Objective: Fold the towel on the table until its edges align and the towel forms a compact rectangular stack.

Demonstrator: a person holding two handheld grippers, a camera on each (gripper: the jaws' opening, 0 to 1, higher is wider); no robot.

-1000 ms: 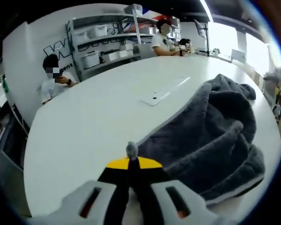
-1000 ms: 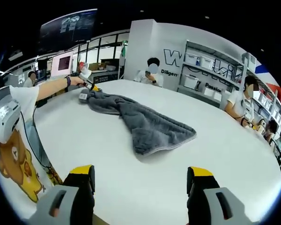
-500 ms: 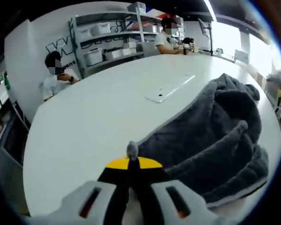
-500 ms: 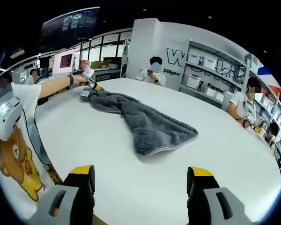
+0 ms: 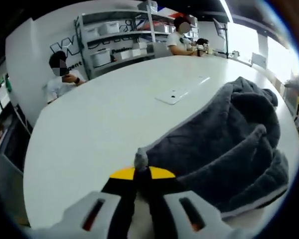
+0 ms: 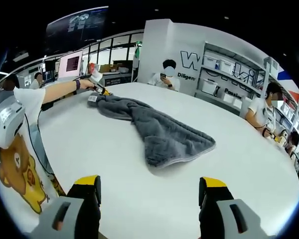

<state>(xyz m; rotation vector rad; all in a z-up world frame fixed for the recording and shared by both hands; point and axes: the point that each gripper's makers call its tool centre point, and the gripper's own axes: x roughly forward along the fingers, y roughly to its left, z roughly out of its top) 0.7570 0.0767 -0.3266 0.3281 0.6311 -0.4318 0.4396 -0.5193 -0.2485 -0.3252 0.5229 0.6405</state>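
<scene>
Left gripper view, left claw (image 5: 140, 169) pinching towel (image 5: 224, 144) corner, right claw (image 6: 149, 191) spread wide over table (image 6: 189, 199)

Bright, window glare, fisheye edges perhaps blurred

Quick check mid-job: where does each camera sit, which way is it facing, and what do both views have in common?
Left gripper view: rides the left hand-held gripper, jaws shut on a corner of the grey towel, looking across the white table toward shelves.
Right gripper view: rides the right hand-held gripper, jaws open and apart from the towel, facing it lengthwise; the person's arm shows at the far end.
Shared: towel, table.
</scene>
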